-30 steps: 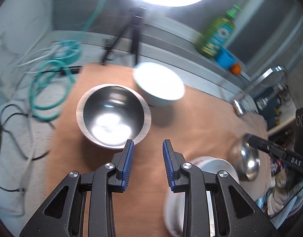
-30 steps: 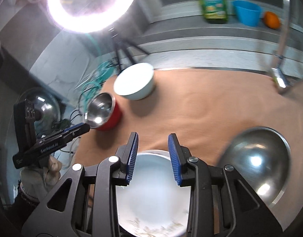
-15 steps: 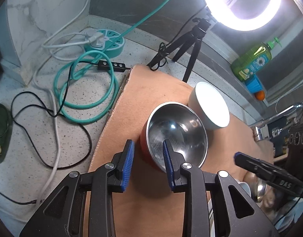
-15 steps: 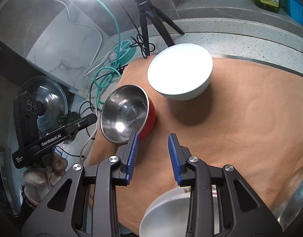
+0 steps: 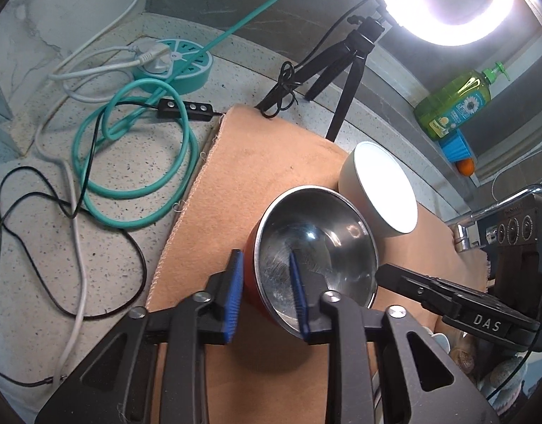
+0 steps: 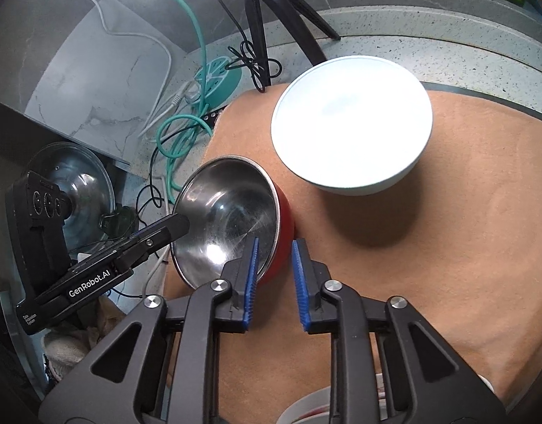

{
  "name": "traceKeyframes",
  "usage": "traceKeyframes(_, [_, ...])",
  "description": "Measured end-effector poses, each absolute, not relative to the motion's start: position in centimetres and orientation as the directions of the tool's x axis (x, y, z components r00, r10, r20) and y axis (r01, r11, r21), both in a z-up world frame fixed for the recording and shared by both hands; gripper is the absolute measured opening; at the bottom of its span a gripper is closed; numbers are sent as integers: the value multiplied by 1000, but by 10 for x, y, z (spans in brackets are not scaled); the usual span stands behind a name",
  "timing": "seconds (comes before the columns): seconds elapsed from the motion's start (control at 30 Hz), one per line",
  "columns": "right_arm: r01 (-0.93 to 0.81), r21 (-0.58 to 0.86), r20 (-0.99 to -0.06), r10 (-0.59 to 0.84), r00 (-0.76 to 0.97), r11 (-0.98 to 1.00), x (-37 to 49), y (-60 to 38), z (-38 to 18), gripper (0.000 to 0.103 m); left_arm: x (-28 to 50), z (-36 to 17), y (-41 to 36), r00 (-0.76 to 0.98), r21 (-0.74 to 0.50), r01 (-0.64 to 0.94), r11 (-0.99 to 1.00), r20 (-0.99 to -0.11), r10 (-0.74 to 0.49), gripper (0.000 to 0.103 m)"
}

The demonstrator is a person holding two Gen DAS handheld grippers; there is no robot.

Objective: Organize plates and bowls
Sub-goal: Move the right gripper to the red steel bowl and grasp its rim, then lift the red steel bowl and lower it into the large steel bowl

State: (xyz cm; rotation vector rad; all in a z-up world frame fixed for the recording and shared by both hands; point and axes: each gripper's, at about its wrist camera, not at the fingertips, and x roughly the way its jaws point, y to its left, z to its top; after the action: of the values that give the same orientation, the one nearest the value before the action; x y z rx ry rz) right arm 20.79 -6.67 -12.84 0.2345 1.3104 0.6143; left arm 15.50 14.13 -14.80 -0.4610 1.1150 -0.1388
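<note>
A steel bowl with a red outside (image 5: pixel 315 251) (image 6: pixel 232 219) sits on the tan mat (image 5: pixel 256 162) (image 6: pixel 465 212). A white bowl (image 5: pixel 384 190) (image 6: pixel 352 141) stands just behind it. My left gripper (image 5: pixel 265 295) is open and straddles the steel bowl's near-left rim, one pad outside, one inside. My right gripper (image 6: pixel 275 277) is open and straddles the opposite rim, left pad inside, right pad outside the red wall. A white plate's rim (image 6: pixel 313 406) shows under the right gripper.
Teal and black cables (image 5: pixel 129 162) and a round power strip (image 5: pixel 175 67) lie on the speckled counter left of the mat. A tripod (image 5: pixel 345 67) with a ring light stands behind. A soap bottle (image 5: pixel 454 106), a blue cup and a faucet (image 5: pixel 497 208) are at the right.
Both grippers have closed in on the steel bowl from either side and now straddle its rim. The bowl looms larger in both views. Jaws stay open.
</note>
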Motion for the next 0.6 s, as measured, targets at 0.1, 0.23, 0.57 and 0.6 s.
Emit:
traceKeyframes(0.1, [-284, 493, -833, 540, 118, 822, 211, -65, -133, 15, 156, -151, 141, 441, -424, -122, 897, -833, -334, 17])
traceKeyframes(0.23, [-291, 492, -835, 539, 110, 821, 211, -61, -135, 10, 157, -152, 141, 439, -424, -122, 897, -834, -334, 16])
traceKeyframes(0.57, [-307, 494, -828, 548, 118, 813, 202, -60, -125, 9, 150, -146, 140, 455, -417, -116, 902, -829, -325, 16])
traceKeyframes(0.6, [-309, 497, -826, 551, 118, 811, 200, -62, -122, 9, 148, -143, 140, 459, -417, -113, 902, -827, -324, 16])
